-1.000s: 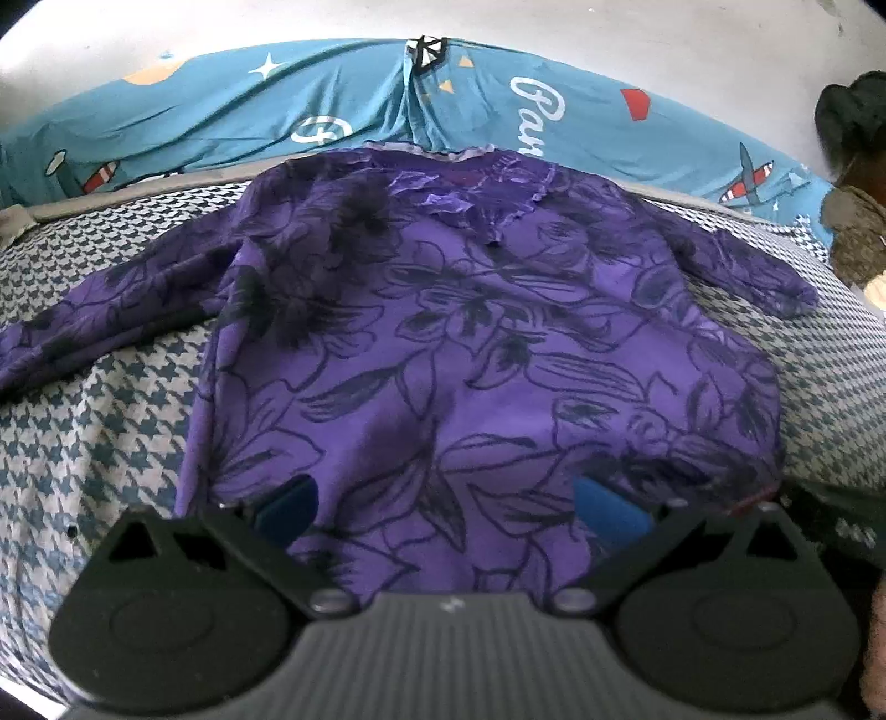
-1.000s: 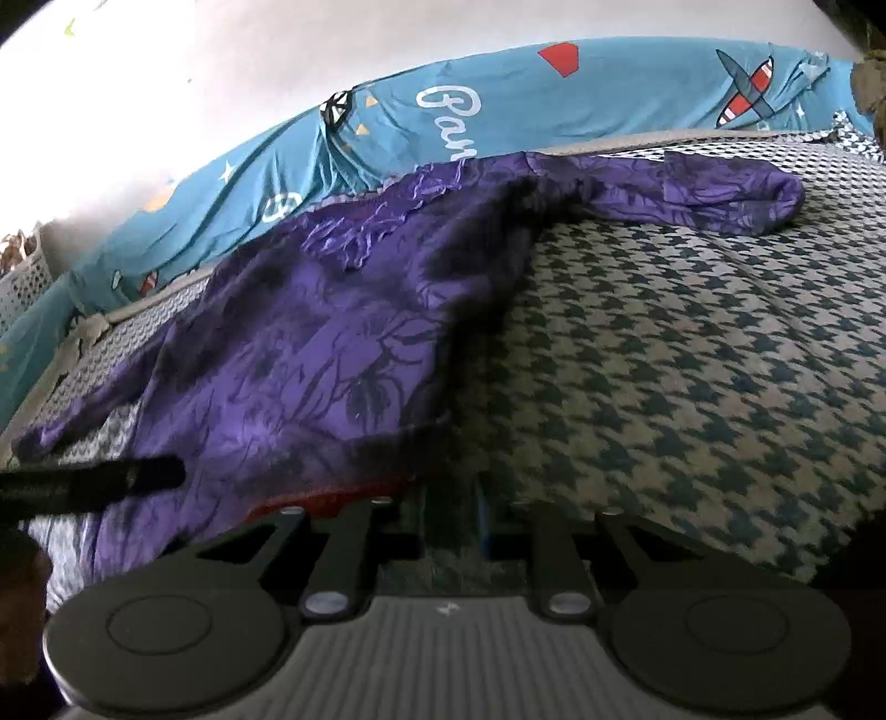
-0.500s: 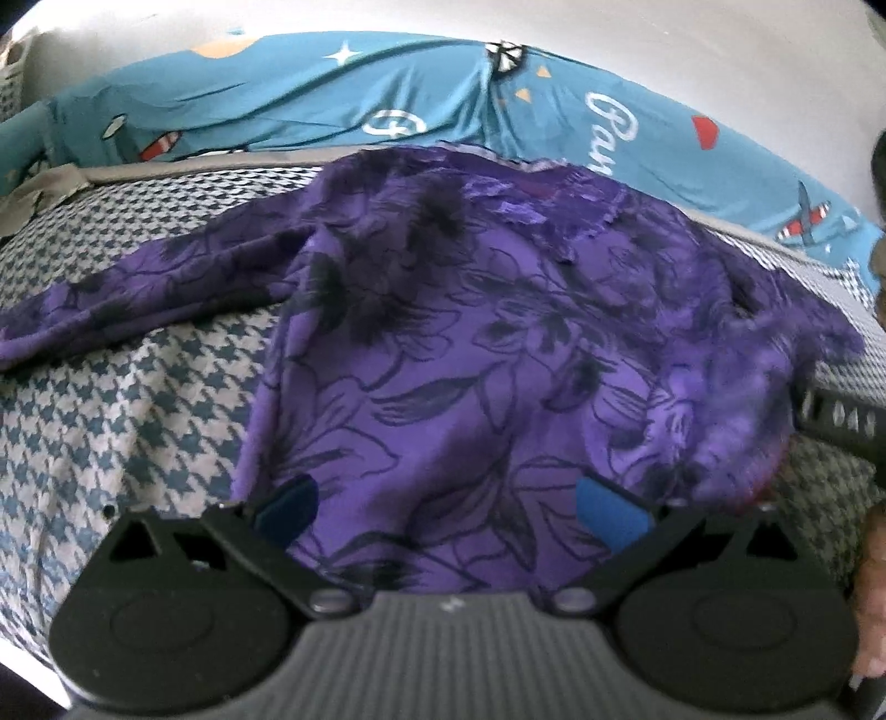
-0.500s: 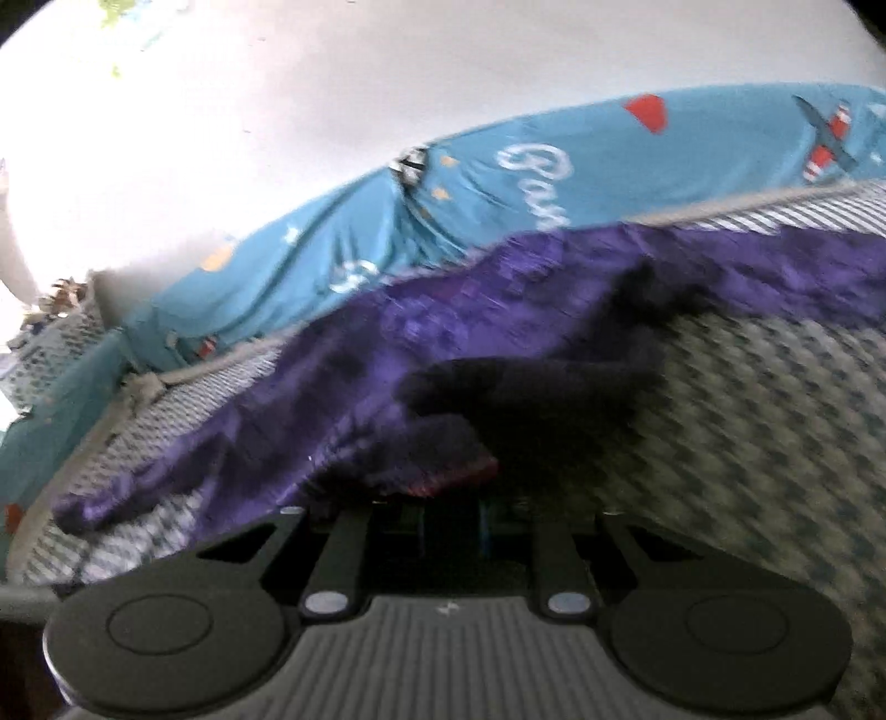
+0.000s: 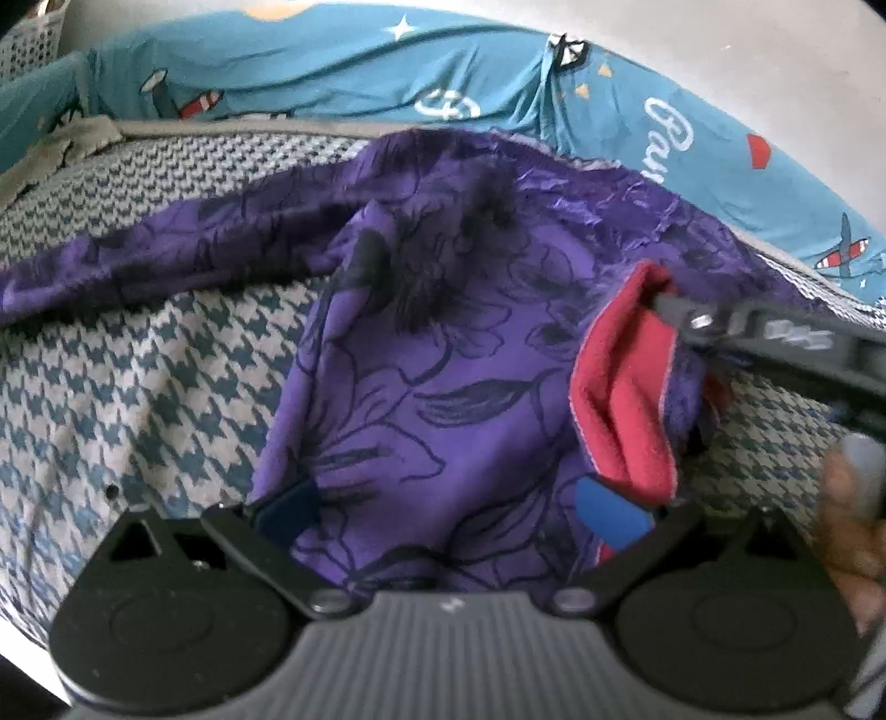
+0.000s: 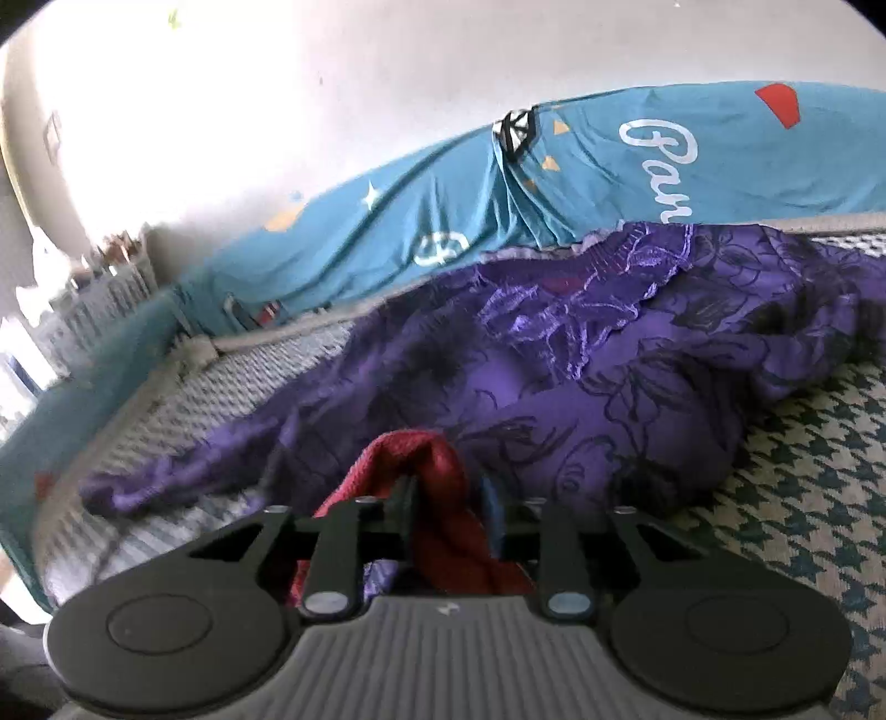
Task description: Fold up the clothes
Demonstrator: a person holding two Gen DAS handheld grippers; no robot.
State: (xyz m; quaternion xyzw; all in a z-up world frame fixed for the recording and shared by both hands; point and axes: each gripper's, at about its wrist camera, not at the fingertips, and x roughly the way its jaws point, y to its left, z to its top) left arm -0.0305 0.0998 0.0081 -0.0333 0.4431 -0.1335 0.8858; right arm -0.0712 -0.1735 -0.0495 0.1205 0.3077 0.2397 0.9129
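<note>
A purple top point(image 5: 443, 360) with a dark flower print lies on the houndstooth bed cover point(image 5: 138, 387), collar toward the far side. My left gripper point(image 5: 448, 509) hangs open over the near hem, and cloth lies flat between its blue pads. My right gripper point(image 5: 670, 304) comes in from the right, holding the top's right edge lifted and turned over so the red lining point(image 5: 626, 387) shows. In the right wrist view the red lining point(image 6: 432, 459) fills the gap between the right gripper's point(image 6: 448, 498) jaws, which are opening. The purple top point(image 6: 609, 399) lies bunched beyond it.
A teal printed cushion point(image 5: 332, 72) runs along the bed's far edge below a white wall. The top's left sleeve point(image 5: 138, 260) stretches out to the left. A person's hand point(image 5: 853, 526) shows at the right edge. A white basket point(image 5: 27, 39) stands at the far left corner.
The right gripper has carried the top's right edge up and leftward over the body, which turned the red lining into view. The left gripper has shifted and rolled slightly, still open.
</note>
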